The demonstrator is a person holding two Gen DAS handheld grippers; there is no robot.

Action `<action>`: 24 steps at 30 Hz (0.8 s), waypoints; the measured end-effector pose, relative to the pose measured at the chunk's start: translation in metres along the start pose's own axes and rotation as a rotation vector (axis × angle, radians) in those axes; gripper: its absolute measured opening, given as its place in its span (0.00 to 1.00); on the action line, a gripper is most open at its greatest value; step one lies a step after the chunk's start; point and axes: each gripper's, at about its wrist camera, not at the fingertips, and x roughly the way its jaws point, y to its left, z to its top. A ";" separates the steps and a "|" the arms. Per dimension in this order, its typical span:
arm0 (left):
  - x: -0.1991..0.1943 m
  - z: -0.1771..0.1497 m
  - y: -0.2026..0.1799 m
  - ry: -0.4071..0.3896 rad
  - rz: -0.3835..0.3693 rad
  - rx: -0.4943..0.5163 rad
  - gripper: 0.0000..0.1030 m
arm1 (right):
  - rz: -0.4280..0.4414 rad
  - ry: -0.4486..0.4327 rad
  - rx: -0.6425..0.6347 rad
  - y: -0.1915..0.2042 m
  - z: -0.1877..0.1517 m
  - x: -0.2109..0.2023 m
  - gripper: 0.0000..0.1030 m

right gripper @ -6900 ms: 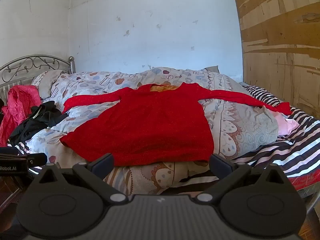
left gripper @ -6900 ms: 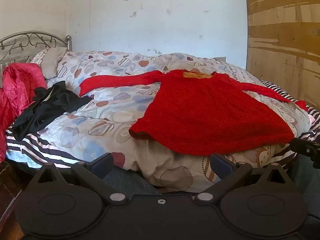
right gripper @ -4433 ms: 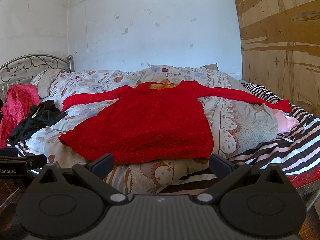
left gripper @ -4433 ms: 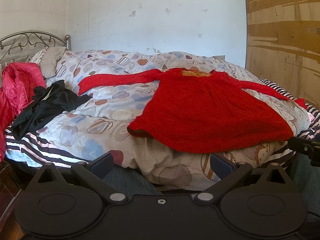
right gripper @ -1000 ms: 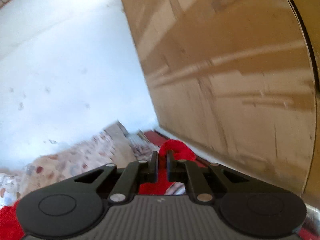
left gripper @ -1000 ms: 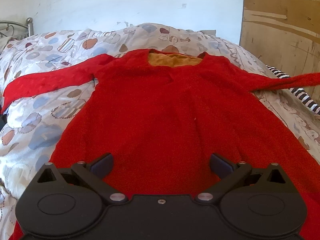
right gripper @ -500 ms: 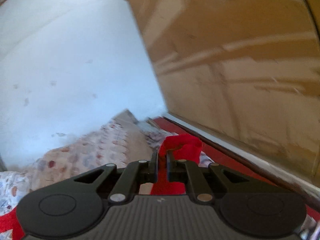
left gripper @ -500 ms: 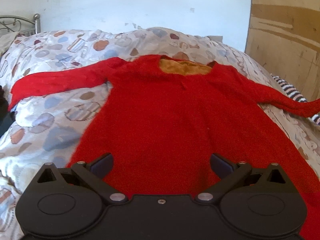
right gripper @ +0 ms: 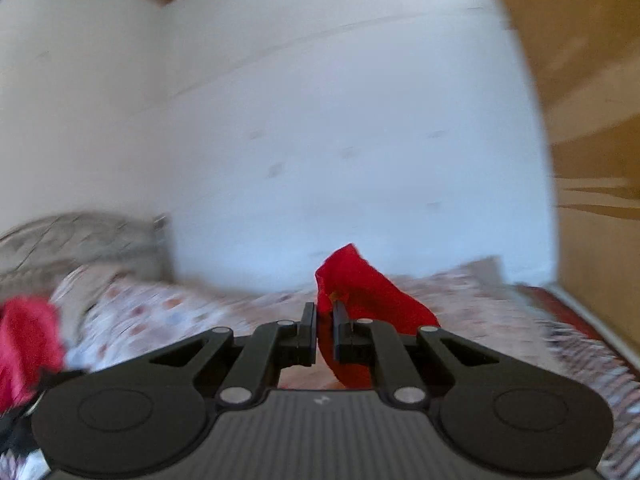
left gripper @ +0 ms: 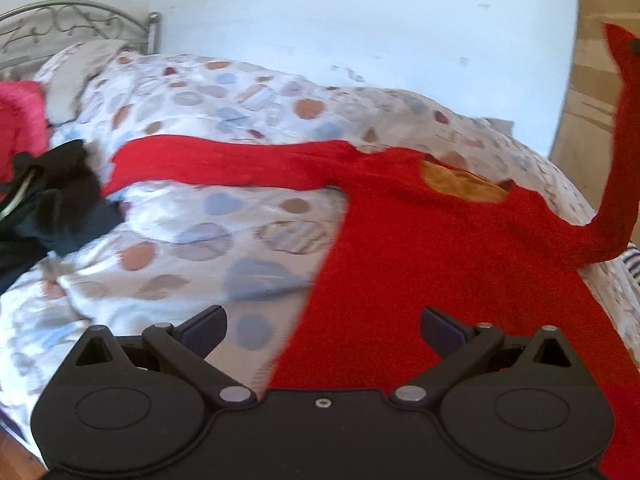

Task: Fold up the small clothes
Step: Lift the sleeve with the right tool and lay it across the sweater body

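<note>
A red long-sleeved top [left gripper: 440, 248] with an orange lining at the neck lies spread on the patterned duvet [left gripper: 208, 232]. Its left sleeve [left gripper: 208, 164] stretches flat toward the black clothes. Its right sleeve [left gripper: 622, 140] is lifted steeply up at the right edge of the left wrist view. My right gripper [right gripper: 325, 312] is shut on the cuff of that sleeve [right gripper: 360, 288], held high and about level. My left gripper [left gripper: 323, 326] hovers open over the top's lower left edge, nothing between its fingers.
A black garment [left gripper: 44, 208] and a pink-red one [left gripper: 18, 120] lie at the left by the metal headboard [left gripper: 80, 28]. A white wall stands behind the bed, a wooden panel [right gripper: 592, 120] at the right. Striped bedding [right gripper: 592, 360] shows at the right side.
The right gripper has swung left and up with the sleeve cuff, lifting the sleeve off the bed. The left gripper has shifted left, so the top now lies to its right.
</note>
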 end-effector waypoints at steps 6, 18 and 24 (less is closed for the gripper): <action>-0.016 -0.003 0.042 -0.042 0.162 -0.061 1.00 | 0.187 0.202 -0.126 0.100 -0.077 0.035 0.08; -0.012 -0.009 0.068 -0.035 0.217 -0.098 1.00 | 0.347 0.453 -0.286 0.179 -0.187 -0.007 0.31; 0.004 -0.005 0.042 -0.047 0.134 -0.064 0.99 | 0.258 0.399 -0.332 0.131 -0.167 -0.034 0.78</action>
